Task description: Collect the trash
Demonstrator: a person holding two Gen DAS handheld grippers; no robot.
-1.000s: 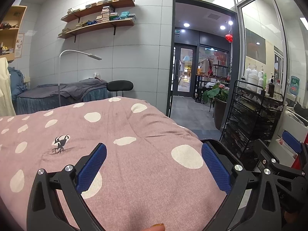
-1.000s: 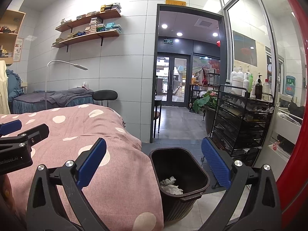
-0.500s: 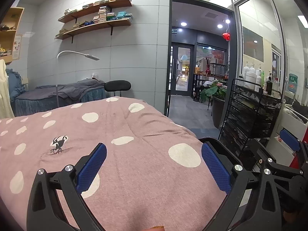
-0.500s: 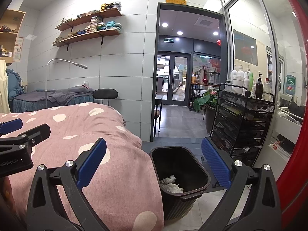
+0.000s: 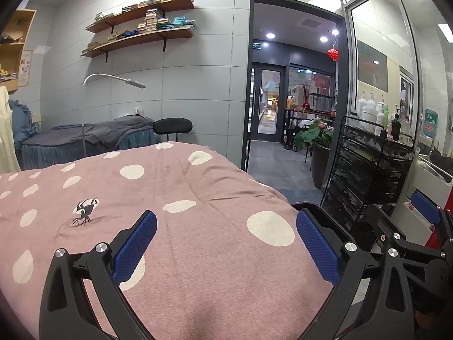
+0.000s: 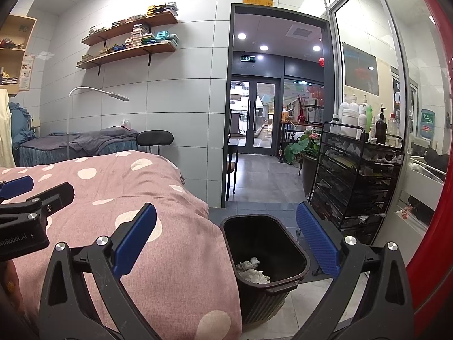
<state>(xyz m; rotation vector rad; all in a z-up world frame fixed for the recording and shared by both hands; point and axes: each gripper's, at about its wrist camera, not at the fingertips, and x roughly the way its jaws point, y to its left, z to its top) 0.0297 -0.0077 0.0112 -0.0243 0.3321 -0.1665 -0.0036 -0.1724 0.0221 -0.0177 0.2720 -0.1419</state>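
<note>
Two crumpled white tissues (image 6: 252, 269) are seen lying in the black bin (image 6: 294, 280) on the floor, just right of the pink spotted bed (image 5: 181, 187). No trash is visible on the bedcover. Both the left gripper (image 5: 226, 231) and right gripper (image 6: 226, 231) are held empty, fingers wide apart. Collection appears finished or between items; further trash must be located next.
</note>
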